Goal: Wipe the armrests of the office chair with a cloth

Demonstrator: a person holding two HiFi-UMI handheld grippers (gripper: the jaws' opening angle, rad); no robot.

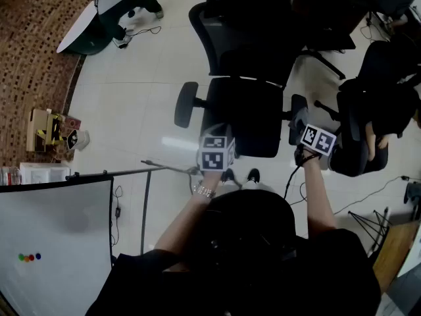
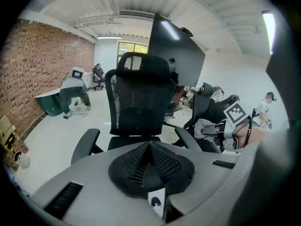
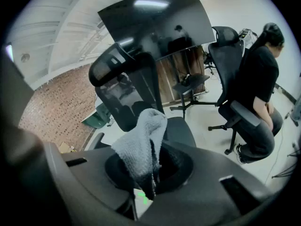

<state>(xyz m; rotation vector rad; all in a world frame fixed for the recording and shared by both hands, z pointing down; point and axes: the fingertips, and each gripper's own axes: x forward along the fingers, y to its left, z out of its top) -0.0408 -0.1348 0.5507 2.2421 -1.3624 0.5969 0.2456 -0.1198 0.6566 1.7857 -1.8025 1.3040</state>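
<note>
The right gripper pinches the cloth tight. The right armrest lies just below it and runs straight ahead, away from the person. The left gripper is squeezed together on nothing, farther off.

The office chair stood ahead; the left tool was near its seat, the right tool with the cloth at its right armrest.

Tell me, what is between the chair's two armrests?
The black seat lies between the left armrest and the right armrest; the head view shows it.
</note>
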